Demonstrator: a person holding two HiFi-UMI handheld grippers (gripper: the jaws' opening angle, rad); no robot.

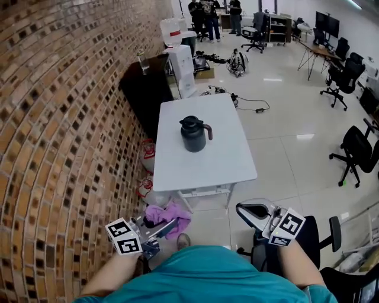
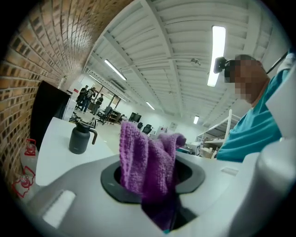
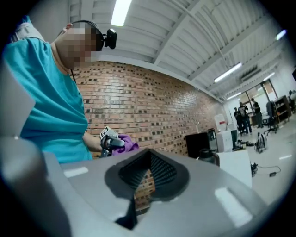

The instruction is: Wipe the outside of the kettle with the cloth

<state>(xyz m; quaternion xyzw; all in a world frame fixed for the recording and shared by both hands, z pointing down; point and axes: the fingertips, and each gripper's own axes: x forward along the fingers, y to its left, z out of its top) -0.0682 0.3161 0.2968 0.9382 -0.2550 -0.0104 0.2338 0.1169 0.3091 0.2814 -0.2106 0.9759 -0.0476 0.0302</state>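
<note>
Pinching a purple cloth [image 2: 147,159] in the left tongs [image 1: 167,226], fabric bunched between the jaws and spilling past their tips. Gripping nothing with the right tongs [image 3: 149,172], jaws pressed together. Holding both low and close to a teal shirt [image 1: 207,275], short of the near edge of the desk [image 1: 228,163]; left beside the brick wall [image 1: 59,148], right above a black chair [image 1: 317,237].

Further out, seeing the kettle [image 1: 194,134] upright near the middle of that white desk, well apart from both tongs. Dark body, lid on, brownish handle pointing away from the wall. Cannot tell what is inside. Nothing else on the desktop.

Noting red-and-white items [image 1: 148,157] on the floor between desk and wall, too unclear to name. Beyond the far end of the desk, finding a black cabinet [image 1: 145,89] against the bricks and a white appliance [image 1: 182,70] just beside it. Past that, spotting cables [image 1: 256,108] across the pale floor, more office chairs [image 1: 358,152] off to the right, and several people [image 1: 207,15] standing at the far end of the room.

Between tongs and kettle, finding only the bare near half of the desk.
</note>
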